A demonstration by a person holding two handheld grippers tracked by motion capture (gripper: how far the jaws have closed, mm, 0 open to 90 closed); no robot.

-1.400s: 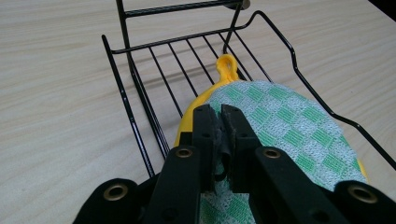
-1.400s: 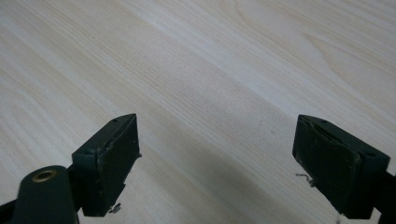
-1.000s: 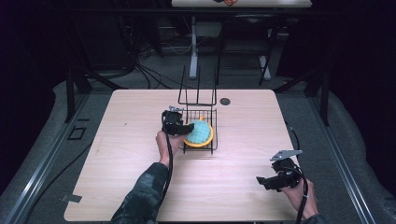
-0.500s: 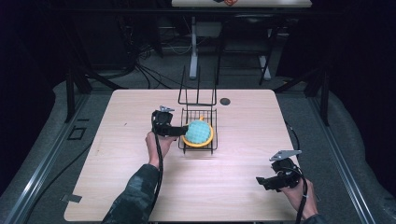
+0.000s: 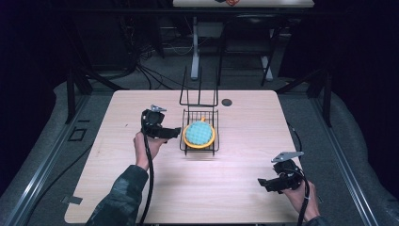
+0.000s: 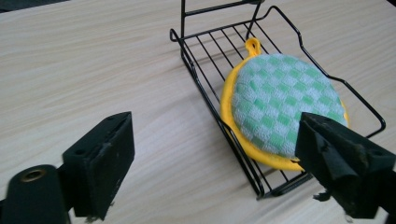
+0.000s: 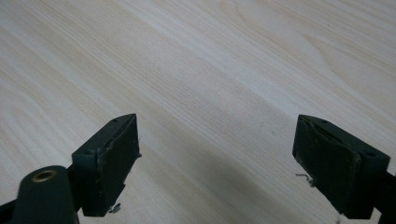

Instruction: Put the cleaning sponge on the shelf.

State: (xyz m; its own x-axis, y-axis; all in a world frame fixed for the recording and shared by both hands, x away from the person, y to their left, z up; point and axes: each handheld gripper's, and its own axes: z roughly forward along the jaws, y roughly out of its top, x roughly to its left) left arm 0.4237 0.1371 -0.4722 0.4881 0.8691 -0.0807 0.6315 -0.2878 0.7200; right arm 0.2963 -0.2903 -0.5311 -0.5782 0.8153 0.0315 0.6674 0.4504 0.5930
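Note:
A round pot holder (image 5: 199,133) (image 6: 285,107), green-checked with a yellow rim and loop, lies in a black wire rack (image 5: 186,144) (image 6: 205,88) at the table's middle. My left gripper (image 5: 175,133) (image 6: 219,161) is open just left of the rack, jaws empty, a short way from the rack's near left edge. My right gripper (image 5: 261,182) (image 7: 224,163) hovers open over bare wood near the front right of the table, with nothing between its jaws.
The rack has a tall upright wire back (image 5: 199,92) on its far side. A small dark round disc (image 5: 227,101) lies on the light wooden table (image 5: 244,141) behind the rack. Dark floor, cables and table legs surround the table.
My left gripper has drawn back to the left, away from the pot holder in the rack, and now stands clear of it. The right gripper has stayed put.

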